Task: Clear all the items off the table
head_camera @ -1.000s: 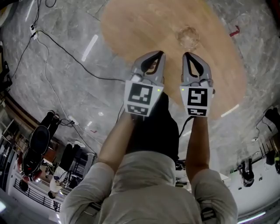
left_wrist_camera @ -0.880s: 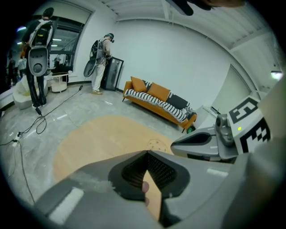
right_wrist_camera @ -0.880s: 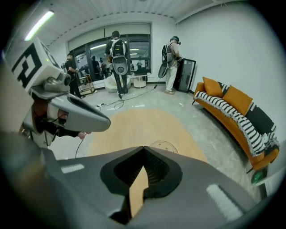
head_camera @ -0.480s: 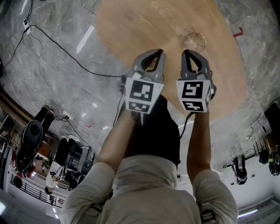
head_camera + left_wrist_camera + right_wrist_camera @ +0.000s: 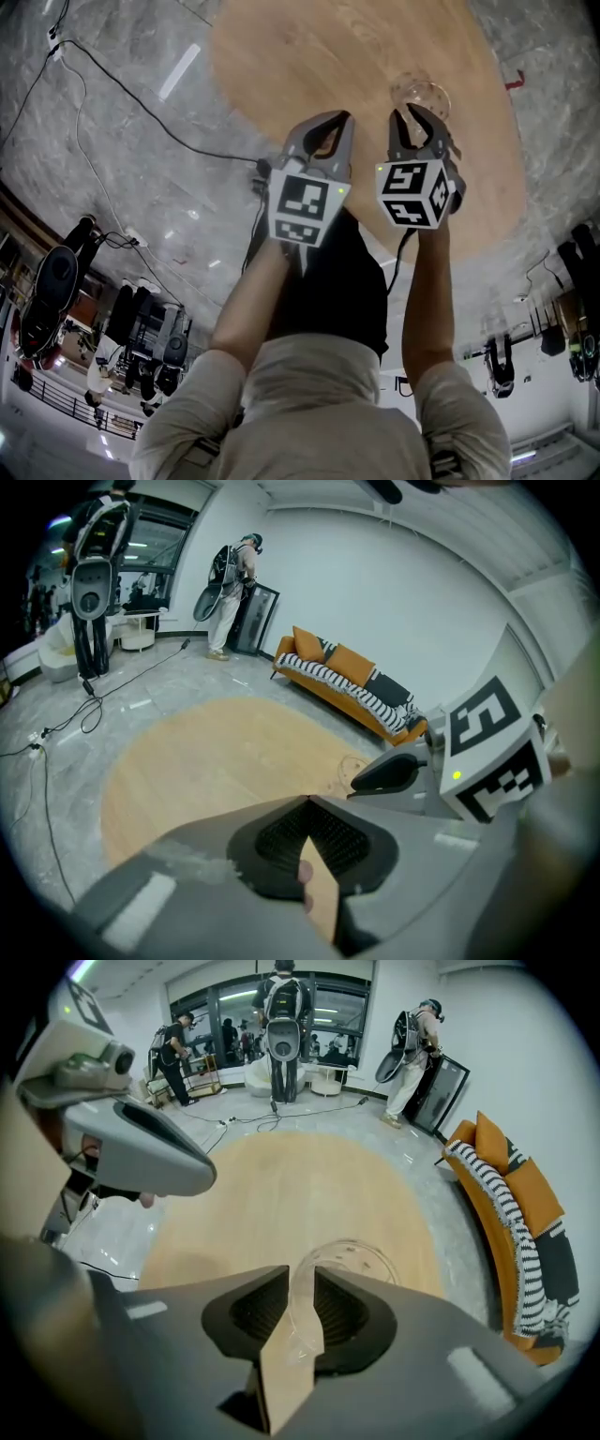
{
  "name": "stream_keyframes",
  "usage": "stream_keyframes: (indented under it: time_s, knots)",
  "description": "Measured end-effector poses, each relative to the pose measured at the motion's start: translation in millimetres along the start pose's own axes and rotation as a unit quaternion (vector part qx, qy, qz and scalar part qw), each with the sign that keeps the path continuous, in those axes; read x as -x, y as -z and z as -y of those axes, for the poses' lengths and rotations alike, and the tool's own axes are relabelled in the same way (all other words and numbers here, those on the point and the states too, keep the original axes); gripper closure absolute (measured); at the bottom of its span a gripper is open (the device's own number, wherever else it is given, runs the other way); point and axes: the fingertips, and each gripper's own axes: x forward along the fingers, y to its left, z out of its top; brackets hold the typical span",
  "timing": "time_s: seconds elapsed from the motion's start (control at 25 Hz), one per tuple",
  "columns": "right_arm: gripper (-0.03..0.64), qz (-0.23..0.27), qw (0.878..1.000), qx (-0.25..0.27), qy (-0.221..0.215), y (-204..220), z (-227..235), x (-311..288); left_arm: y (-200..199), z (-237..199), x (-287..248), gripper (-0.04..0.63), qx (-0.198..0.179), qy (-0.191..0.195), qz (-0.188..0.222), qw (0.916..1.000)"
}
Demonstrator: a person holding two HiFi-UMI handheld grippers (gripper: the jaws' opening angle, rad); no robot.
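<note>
One cup, pinched at its wall

Right gripper (image 5: 301, 1277) has its narrow jaws closed on the near wall of the clear cup (image 5: 364, 1256), which stands on the round wooden table (image 5: 281, 1185), far right. Left gripper (image 5: 307, 803), jaws together, hovers just left.

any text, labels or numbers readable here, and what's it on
None: no word, number or brand is readable in any view.
The left cube and right cube bear only black-and-white square marker patterns, not text.
The cup and table show no print.
</note>
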Motion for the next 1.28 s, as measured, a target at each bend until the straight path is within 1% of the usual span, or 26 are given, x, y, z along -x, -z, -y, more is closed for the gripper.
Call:
stream_keyframes:
  time_s: [0.16,0.36,0.56,0.68,0.76,0.88,0.96,1.04,1.28]
  knots:
    - [0.522,-0.029,0.999,0.017,-0.006,9.2,-1.2,-14.5,5.9,0.3,0.2,0.575,0.011,-0.001,-0.004,0.9999]
    - [0.522,-0.060,0.997,0.040,0.006,16.1,3.0,-24.1,8.5,-3.1,2.9,0.574,0.020,-0.004,-0.004,0.9998]
    - [0.525,-0.068,0.996,0.051,0.007,16.4,-1.8,-25.6,14.2,-8.9,7.9,0.575,0.029,-0.008,-0.003,0.9995]
    - [0.541,-0.072,0.994,0.078,0.007,18.3,-3.5,-23.7,17.0,-5.8,9.1,0.575,0.032,-0.007,-0.005,0.9995]
    - [0.563,-0.076,0.992,0.096,0.003,18.6,-5.9,-23.3,17.9,-5.3,11.1,0.575,0.032,-0.008,-0.006,0.9994]
    - [0.574,-0.082,0.991,0.103,-0.020,20.0,-11.4,-24.7,19.3,-8.0,15.1,0.575,0.034,-0.011,-0.006,0.9994]
    - [0.578,-0.080,0.991,0.100,-0.038,21.6,-14.5,-21.6,19.1,-6.9,19.8,0.575,0.033,-0.015,-0.004,0.9993]
    - [0.583,-0.071,0.992,0.098,-0.043,20.9,-16.6,-14.6,18.8,-4.4,27.1,0.575,0.033,-0.019,-0.001,0.9993]
    - [0.586,-0.041,0.994,0.102,-0.025,2.5,-26.6,2.0,25.2,-8.4,46.6,0.575,0.040,-0.023,0.006,0.9989]
